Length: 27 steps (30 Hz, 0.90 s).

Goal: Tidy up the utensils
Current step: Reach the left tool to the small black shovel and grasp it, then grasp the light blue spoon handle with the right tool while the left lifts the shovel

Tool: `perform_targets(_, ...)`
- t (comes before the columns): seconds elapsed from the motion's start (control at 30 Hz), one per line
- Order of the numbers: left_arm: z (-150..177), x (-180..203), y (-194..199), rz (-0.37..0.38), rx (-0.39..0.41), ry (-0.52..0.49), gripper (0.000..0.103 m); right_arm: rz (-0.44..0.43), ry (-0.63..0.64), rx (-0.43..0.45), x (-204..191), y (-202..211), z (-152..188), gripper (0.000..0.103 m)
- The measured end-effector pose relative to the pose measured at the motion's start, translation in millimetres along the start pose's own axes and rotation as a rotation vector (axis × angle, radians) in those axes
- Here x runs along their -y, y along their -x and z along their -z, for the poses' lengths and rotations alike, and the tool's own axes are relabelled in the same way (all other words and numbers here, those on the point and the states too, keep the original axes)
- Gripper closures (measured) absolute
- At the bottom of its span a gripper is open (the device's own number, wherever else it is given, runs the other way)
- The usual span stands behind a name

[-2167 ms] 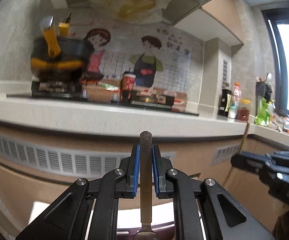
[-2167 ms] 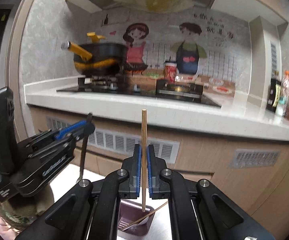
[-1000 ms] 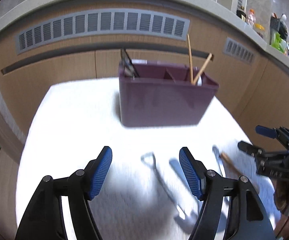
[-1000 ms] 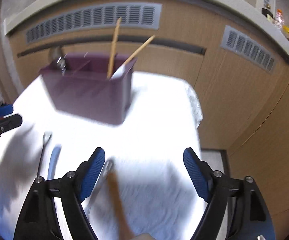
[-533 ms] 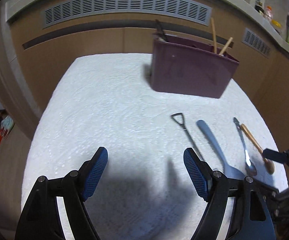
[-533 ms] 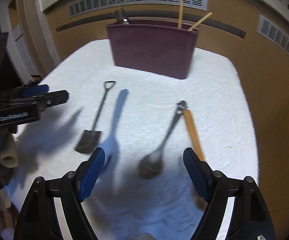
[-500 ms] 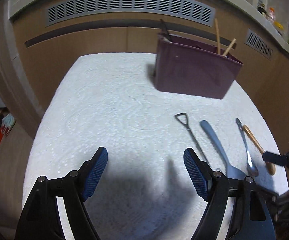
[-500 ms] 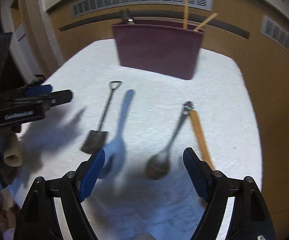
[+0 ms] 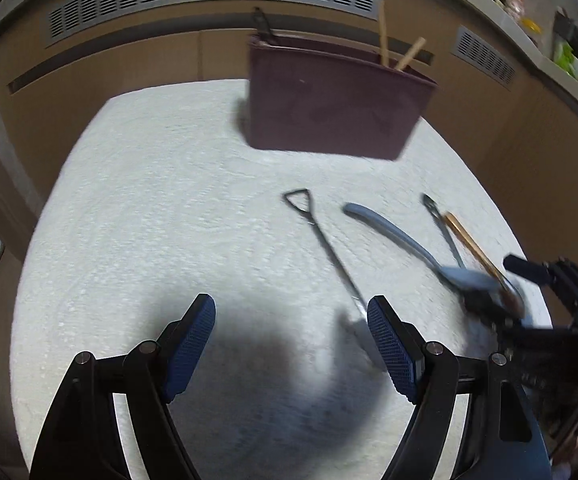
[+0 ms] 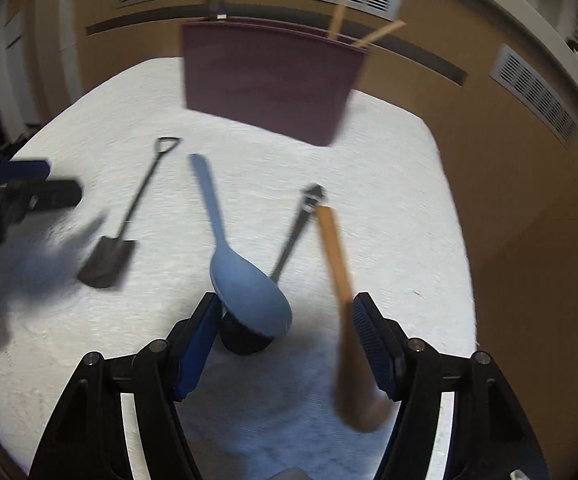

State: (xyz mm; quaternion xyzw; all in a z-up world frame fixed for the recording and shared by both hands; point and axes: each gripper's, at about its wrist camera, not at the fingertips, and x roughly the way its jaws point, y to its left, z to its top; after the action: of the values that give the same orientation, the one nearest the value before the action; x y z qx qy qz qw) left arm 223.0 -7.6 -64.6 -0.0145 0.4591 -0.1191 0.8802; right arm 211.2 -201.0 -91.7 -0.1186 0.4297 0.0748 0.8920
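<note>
Now the pick-up step: the right gripper [image 10: 285, 336], jaws just narrowing yet clear, brackets the blue spoon [image 10: 249, 288] and wooden spoon [image 10: 339, 276]. The left gripper [image 9: 291, 340] gapes empty beside the shovel spoon [image 9: 329, 256]. Next, each should settle on one handle before carrying it to the purple holder [image 9: 329, 104].

A table is covered by a white textured cloth [image 9: 161, 208]. Near its far edge a maroon utensil holder [image 9: 329, 108] is set upright on the cloth. In front of the holder four utensils are laid side by side, handles toward it: a dark shovel-shaped spoon [image 10: 129, 216] furthest left, then a blue spoon [image 10: 233, 252], a dark metal spoon [image 10: 293, 232] partly covered by the blue bowl, and a wooden spoon [image 10: 341, 292] furthest right, just beside the metal one.
</note>
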Motion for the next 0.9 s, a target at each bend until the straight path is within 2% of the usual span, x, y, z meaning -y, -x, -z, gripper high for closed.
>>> perform_targets(0.17,15,37,-2,0.03,-0.036,-0.068,0.024,-0.031,-0.083,0.029,21,14,12,0.037)
perform_targets(0.27,20,56,-6,0.013,-0.053,-0.07,0.024,-0.035,-0.129,0.051,31,22,18,0.036)
perform_targets(0.33,21,63,-9,-0.001,-0.062,-0.053,0.027,-0.033,-0.151,0.067,38,26,20,0.036)
perform_targets(0.4,20,70,-14,-0.037,-0.078,-0.04,0.035,-0.014,-0.172,0.091,46,33,24,0.032)
perform_targets(0.53,17,76,-20,-0.068,-0.079,-0.024,0.04,0.0,-0.195,0.127,58,44,31,0.031)
perform_targets(0.6,14,76,-20,-0.079,-0.063,-0.024,0.058,0.013,-0.203,0.141,62,48,35,0.03)
perform_targets(0.67,12,73,-21,-0.083,-0.047,-0.018,0.063,0.025,-0.205,0.148,63,49,38,0.03)
perform_targets(0.7,13,71,-20,-0.076,-0.039,-0.014,0.069,0.027,-0.204,0.151,63,50,39,0.03)
perform_targets(0.73,13,68,-18,-0.067,-0.028,-0.015,0.076,0.027,-0.204,0.152,63,51,40,0.03)
perform_targets(0.77,13,68,-12,-0.059,-0.01,-0.031,0.088,0.024,-0.201,0.155,62,52,40,0.03)
perform_targets(0.9,9,65,25,-0.097,0.115,-0.092,0.089,-0.011,-0.183,0.161,59,54,36,0.03)
